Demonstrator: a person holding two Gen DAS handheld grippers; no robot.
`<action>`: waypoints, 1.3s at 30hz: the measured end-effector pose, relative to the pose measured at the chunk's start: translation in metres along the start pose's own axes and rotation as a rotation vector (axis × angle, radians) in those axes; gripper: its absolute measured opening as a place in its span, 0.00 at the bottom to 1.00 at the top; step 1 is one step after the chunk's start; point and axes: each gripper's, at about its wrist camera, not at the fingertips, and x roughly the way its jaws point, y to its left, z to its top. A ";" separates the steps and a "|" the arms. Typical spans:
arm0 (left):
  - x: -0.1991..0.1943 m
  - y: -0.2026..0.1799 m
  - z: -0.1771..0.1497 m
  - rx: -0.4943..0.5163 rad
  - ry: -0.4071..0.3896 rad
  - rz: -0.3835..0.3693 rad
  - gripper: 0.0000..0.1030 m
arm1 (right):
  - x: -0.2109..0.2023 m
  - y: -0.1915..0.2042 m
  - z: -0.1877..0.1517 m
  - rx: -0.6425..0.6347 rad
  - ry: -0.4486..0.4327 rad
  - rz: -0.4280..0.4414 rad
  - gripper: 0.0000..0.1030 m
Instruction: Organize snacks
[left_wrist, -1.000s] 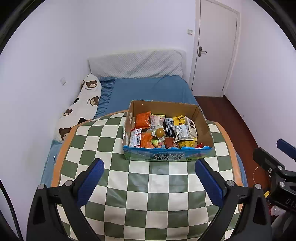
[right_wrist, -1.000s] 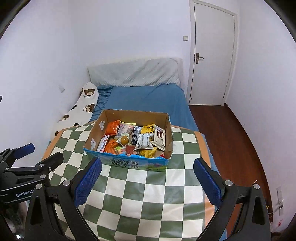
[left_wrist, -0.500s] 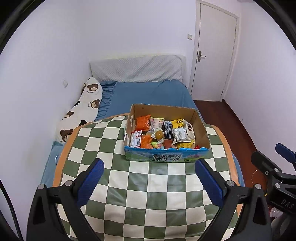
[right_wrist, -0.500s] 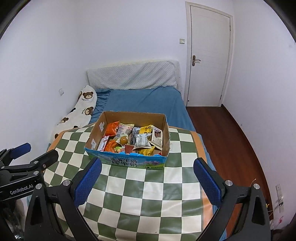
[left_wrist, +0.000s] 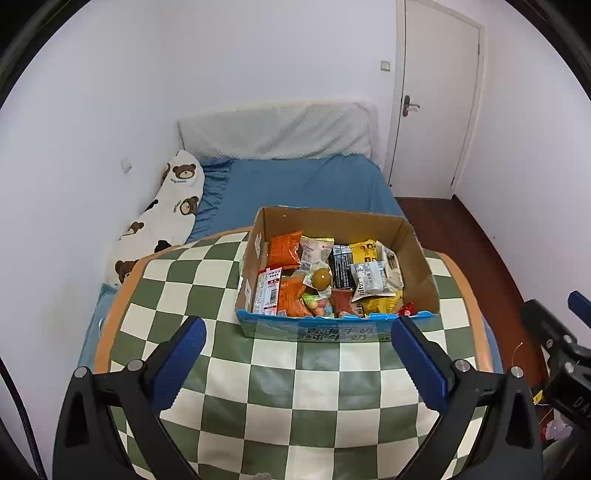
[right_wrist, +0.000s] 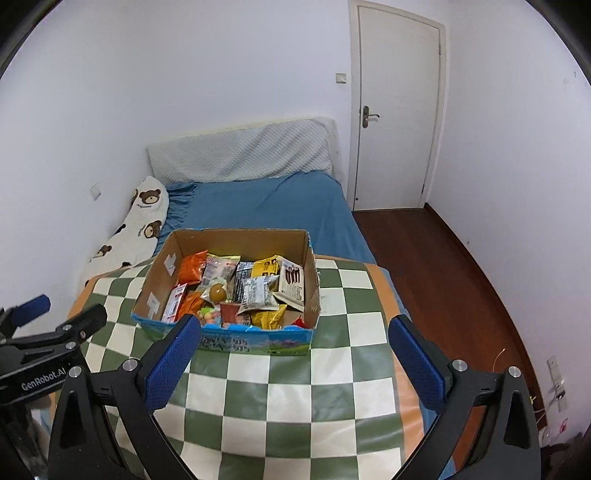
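An open cardboard box (left_wrist: 417, 258) (right_wrist: 159, 269) with a blue printed front stands on the checkered table (left_wrist: 295, 398) (right_wrist: 295, 387). It holds several snack packets: orange bags (left_wrist: 284, 251), a black bar (left_wrist: 341, 267), a white packet (left_wrist: 369, 282), yellow bags (right_wrist: 267, 319) and a round brown snack (left_wrist: 321, 278). My left gripper (left_wrist: 299, 358) hangs open above the table, short of the box front, with nothing in it. My right gripper (right_wrist: 295, 354) is open and empty too, its left finger (right_wrist: 173, 360) overlapping the box's front corner in the right wrist view.
The table stands on or against a bed with a blue sheet (left_wrist: 295, 184), a grey headboard cushion (left_wrist: 277, 129) and a bear-print pillow (left_wrist: 166, 214) along the left wall. A white shut door (right_wrist: 399, 110) and dark wood floor (right_wrist: 443, 266) lie to the right.
Both grippers have drawn back and up from the box, which now looks smaller and farther off. Both stay open and the box has not moved.
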 end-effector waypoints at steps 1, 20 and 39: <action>0.008 -0.001 0.002 0.001 0.009 0.002 1.00 | 0.007 0.000 0.002 0.000 0.005 -0.006 1.00; 0.089 -0.022 0.021 0.051 0.104 0.017 1.00 | 0.099 0.000 0.007 0.016 0.110 -0.061 1.00; 0.085 -0.022 0.020 0.038 0.089 0.005 1.00 | 0.098 0.001 0.010 0.012 0.116 -0.059 1.00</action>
